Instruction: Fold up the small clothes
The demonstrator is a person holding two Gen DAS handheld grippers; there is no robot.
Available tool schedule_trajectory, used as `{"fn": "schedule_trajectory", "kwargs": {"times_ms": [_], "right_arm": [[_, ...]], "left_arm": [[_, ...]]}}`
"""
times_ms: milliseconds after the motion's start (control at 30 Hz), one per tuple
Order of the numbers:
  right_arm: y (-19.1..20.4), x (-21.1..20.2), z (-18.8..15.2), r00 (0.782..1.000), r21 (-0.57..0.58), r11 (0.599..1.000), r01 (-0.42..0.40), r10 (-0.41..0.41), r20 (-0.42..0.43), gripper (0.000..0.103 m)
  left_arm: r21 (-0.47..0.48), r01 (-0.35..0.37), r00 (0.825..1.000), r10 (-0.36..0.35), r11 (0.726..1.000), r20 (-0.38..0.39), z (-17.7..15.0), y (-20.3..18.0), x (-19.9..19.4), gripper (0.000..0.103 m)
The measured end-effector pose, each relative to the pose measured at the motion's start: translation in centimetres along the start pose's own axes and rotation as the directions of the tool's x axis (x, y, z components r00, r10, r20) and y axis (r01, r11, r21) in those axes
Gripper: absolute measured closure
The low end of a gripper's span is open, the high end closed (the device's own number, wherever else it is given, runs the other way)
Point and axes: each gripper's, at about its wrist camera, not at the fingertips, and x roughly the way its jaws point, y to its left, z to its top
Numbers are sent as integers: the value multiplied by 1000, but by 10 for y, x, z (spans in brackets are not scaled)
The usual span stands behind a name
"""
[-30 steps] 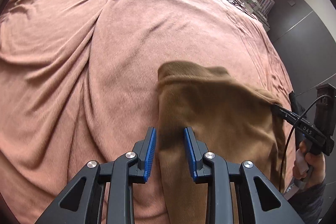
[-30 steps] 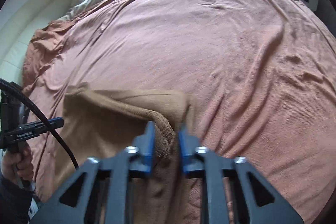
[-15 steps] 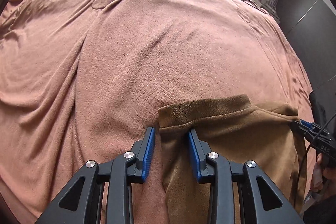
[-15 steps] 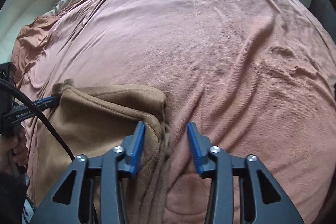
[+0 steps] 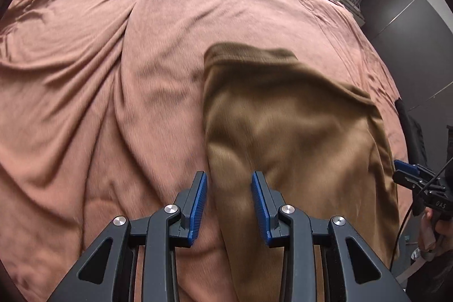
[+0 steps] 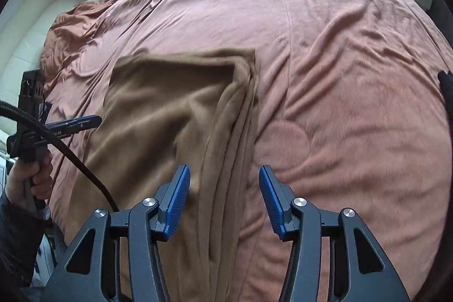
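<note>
Brown garment (image 5: pixel 297 137): folded, lying flat on pink bedspread (image 5: pixel 113 75), near edge of bed, stacked fold edges along its right side.

Left tool (image 5: pixel 228 188): blue pads parted, garment's left edge between them, pads not pressing it.

Right tool (image 6: pixel 223 188): jaws opening, garment's layered right edge between the pads, untouched.

Lettering: "DAS" or "OAS" on right tool's body, seen from left camera; white print on left tool's side blurred, unreadable.

Hand (image 6: pixel 31 180): grips left tool's handle; black cable (image 6: pixel 70 157) crosses nearby.
</note>
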Motion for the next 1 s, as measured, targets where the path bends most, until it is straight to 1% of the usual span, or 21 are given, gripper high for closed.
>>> {"fn": "schedule_trajectory", "kwargs": {"times_ms": [133, 267, 367, 467, 533, 600, 667, 733, 800, 900, 1000], "right_arm": [[1, -7, -16, 1000, 5, 1000, -3, 3, -17, 54], [6, -18, -35, 1000, 14, 1000, -18, 18, -3, 54], [11, -24, -51, 1000, 3, 1000, -9, 9, 0, 55], [13, -31, -73, 1000, 12, 1000, -21, 21, -6, 64], [13, -36, -84, 1000, 25, 999, -27, 28, -10, 74], [13, -38, -95, 1000, 35, 999, -27, 27, -15, 77], [14, -42, -104, 1000, 47, 999, -21, 22, -17, 77], [15, -45, -113, 1000, 57, 998, -23, 24, -16, 84], [14, -50, -121, 1000, 70, 997, -26, 27, -11, 88], [18, -55, -132, 1000, 71, 997, -24, 24, -6, 97], [20, -60, -139, 1000, 71, 997, 8, -9, 17, 100]], "left_arm": [[-2, 17, 1000, -17, 1000, -12, -25, -5, -7, 68], [3, 36, 999, -36, 999, -20, -51, -12, -13, 68], [-4, 46, 999, -47, 999, -27, -72, -15, -18, 68], [-20, 62, 998, -62, 998, -25, -90, -14, -22, 68], [-35, 73, 997, -74, 997, -24, -101, -14, -24, 68], [-35, 83, 996, -83, 996, -24, -111, -16, -27, 68], [-33, 89, 996, -89, 996, -21, -119, -17, -30, 68], [-38, 101, 995, -102, 994, -24, -128, -18, -34, 68], [-47, 112, 993, -113, 993, -24, -138, -18, -38, 68], [-68, 136, 990, -138, 988, -26, -151, -17, -40, 68], [-97, 165, 986, -168, 982, -25, -162, -13, -43, 68]]}}
